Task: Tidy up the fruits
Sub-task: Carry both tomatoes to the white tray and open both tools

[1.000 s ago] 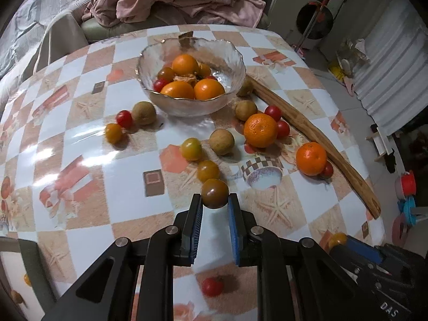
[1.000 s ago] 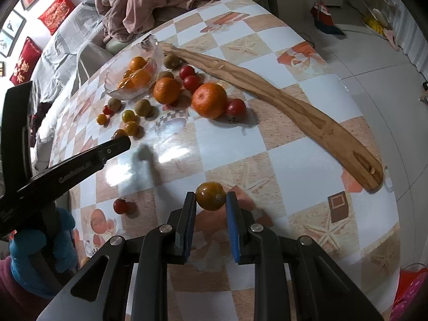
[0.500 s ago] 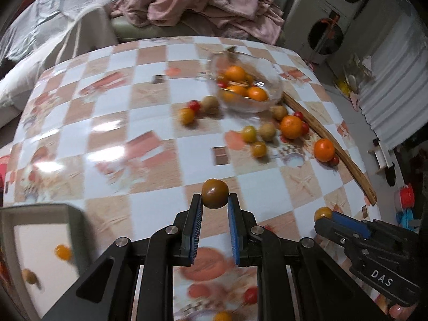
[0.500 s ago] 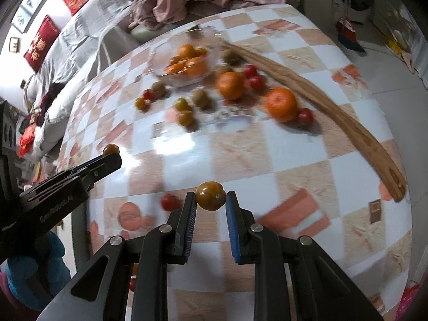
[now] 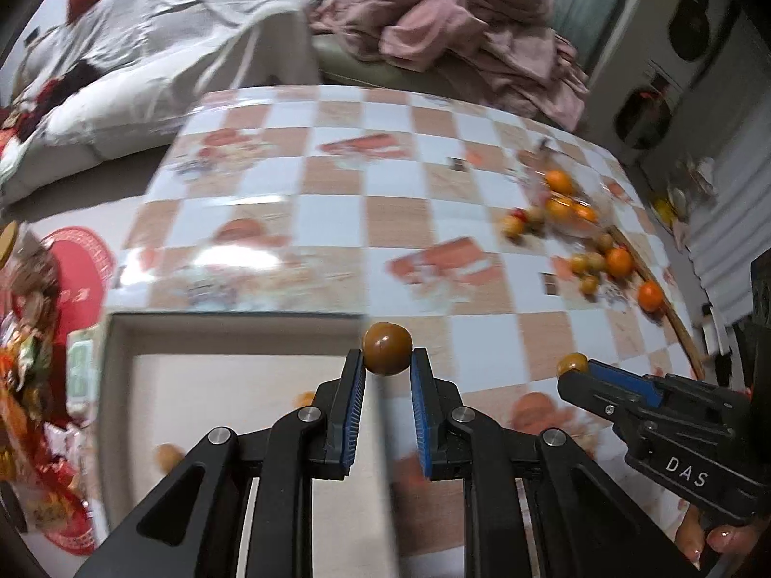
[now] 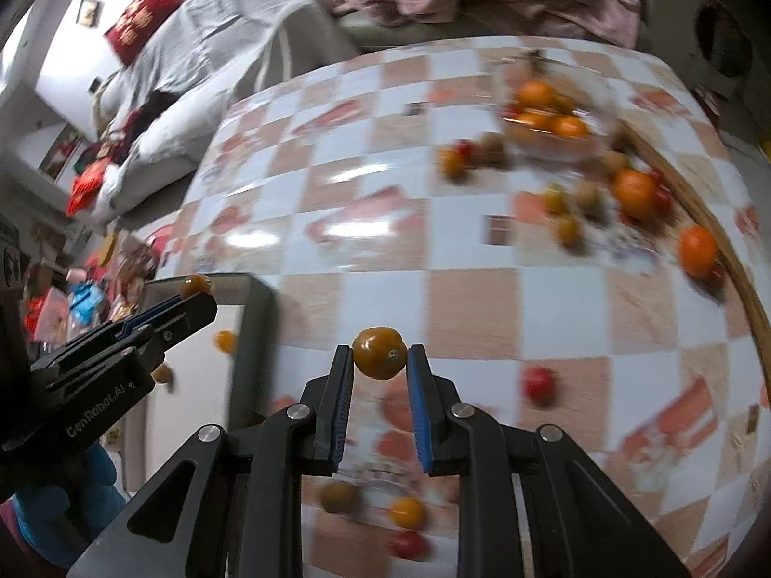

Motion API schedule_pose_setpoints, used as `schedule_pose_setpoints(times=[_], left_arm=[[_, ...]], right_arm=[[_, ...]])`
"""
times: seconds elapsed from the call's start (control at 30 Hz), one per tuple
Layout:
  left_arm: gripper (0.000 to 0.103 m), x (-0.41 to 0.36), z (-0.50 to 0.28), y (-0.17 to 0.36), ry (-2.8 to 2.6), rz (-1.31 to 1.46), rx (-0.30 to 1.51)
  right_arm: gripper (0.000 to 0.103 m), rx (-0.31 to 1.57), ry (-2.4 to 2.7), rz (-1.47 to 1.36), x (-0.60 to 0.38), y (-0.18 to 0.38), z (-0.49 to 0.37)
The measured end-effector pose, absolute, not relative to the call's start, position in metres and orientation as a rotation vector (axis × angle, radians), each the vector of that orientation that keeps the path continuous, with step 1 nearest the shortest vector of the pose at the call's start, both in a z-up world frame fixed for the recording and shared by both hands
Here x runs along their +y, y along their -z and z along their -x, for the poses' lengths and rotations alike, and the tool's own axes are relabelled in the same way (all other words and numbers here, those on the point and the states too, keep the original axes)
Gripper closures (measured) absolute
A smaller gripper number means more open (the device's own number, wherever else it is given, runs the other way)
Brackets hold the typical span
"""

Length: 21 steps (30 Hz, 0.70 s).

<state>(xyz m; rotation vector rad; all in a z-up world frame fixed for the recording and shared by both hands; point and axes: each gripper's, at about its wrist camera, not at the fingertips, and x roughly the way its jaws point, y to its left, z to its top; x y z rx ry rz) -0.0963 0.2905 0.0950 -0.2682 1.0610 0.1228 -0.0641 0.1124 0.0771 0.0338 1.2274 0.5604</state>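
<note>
Left fruit: brownish-orange tomato, centre frame.
Left gripper: jaws clenched on it.
Right gripper: jaws clenched on yellow-orange tomato.

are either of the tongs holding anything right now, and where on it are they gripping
Both are. The left tongs pinch a brownish cherry tomato by its two sides at the fingertips; the right tongs pinch an orange-yellow cherry tomato the same way.

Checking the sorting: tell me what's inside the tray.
Two small orange-brown fruits lie in the tray: one near its right wall, another lower. The left tool covers part of the floor.
</note>
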Motion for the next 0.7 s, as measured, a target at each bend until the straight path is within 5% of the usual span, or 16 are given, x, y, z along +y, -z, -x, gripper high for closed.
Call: schedule_pose_setpoints(times=[0.7], left_arm=[[0.083,0.408,0.123,-0.035,-0.253,0.223,1.168]], right_arm=[[0.078,1.350,-0.728,0.149,0.259,-0.034,0.124]])
